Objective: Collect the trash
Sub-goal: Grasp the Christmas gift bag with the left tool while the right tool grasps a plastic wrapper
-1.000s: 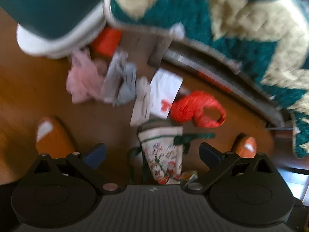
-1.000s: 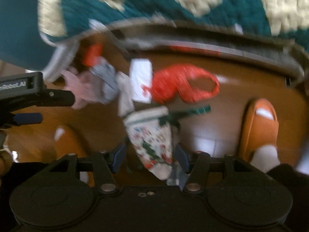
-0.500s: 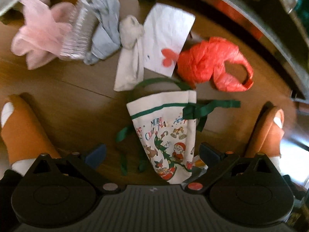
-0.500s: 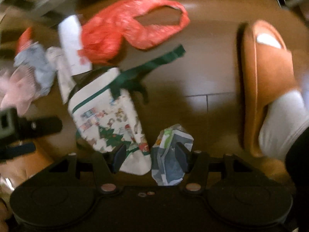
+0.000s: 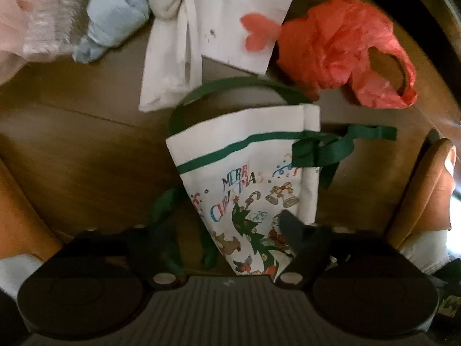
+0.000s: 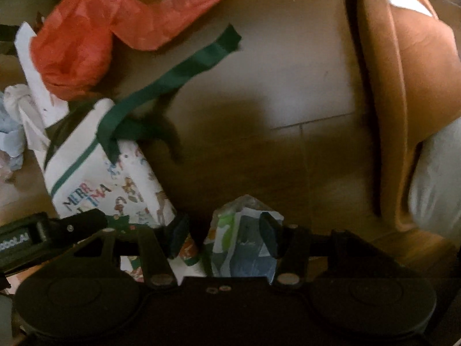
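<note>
Your left hand-held gripper [image 5: 227,230] points down at the wooden floor [image 5: 86,150] with its jaws closing, and the lower end of the Christmas gift bag [image 5: 247,184] lies between them; its right finger sits over the bag's printed face, though the view does not show whether it presses there. Your right hand-held gripper [image 6: 223,235] is about half open and also closing, with a crumpled wrapper [image 6: 242,239] between its fingers; contact cannot be confirmed.

The gift bag lies flat, mouth pointing away from the left hand-held gripper, its green ribbon handles [image 5: 239,86] looped beyond the mouth and out to the right side. It looks like thin paper or fabric: light, soft and likely to fold, so a pinch across the flat body or on a handle should hold it. The wrapper looks light, crinkly and possibly slippery; a grip across its bunched middle seems safest.

Beyond the bag, further from the left hand-held gripper, lie a red plastic bag [image 5: 343,49], a white paper bag with a red heart [image 5: 245,14], a knotted white bag [image 5: 173,57] and a blue one [image 5: 112,14], all limp and light by the look of them. An orange slipper [image 6: 403,86] stands to the right of the right hand-held gripper.
</note>
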Motion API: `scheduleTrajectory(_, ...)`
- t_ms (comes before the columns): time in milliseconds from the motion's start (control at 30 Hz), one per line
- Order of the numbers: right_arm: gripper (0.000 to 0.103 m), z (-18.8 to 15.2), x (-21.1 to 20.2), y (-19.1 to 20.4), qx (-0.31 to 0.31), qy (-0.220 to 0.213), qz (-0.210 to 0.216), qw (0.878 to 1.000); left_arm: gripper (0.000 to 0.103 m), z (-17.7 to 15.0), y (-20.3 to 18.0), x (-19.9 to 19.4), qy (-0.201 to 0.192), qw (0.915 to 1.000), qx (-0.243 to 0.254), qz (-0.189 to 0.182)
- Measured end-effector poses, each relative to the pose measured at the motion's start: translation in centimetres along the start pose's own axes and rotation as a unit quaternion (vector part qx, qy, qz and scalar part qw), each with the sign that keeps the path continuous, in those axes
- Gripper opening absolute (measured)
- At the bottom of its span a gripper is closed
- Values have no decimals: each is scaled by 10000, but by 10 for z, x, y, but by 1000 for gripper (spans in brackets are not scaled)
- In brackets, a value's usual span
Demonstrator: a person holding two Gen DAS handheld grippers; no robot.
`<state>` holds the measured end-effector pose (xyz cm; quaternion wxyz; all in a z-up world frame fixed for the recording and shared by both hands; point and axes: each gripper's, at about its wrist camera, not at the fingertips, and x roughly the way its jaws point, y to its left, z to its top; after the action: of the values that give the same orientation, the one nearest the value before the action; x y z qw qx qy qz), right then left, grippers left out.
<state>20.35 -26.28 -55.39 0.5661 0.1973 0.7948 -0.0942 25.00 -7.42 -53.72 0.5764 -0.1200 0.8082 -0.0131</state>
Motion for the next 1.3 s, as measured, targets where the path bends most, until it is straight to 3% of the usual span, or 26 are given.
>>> scheduleTrajectory(100,47,0,7,1,-46,22,-72,10000,61,0,2,8,79,9999,-9,-87)
scheduleTrajectory(167,26,0,12,0,-26,58,-102,9999,50,-1,1,12,126,9999,44,-109)
scheduleTrajectory(467,14,-5,12,14,-396,-12,-252,9989,15,-5,8,18,77,9999,73,-100)
scheduleTrajectory(567,11,-10,4,28,-546,-95,-330,9979,9,-8,12,10,51,9999,86,-78)
scheduleTrajectory(800,11,-17,-50,55,-752,-464,-305,9956,5,-20,4,-30,-158,9996,190,111)
scheduleTrajectory(1133,10,-63,-144,58,-1221,-1350,36,9833,4,-67,-5,-119,-1007,9936,413,291)
scheduleTrajectory(1300,10,-97,-185,69,-1660,-1798,281,9692,4,-102,-5,-168,-1540,9862,469,378)
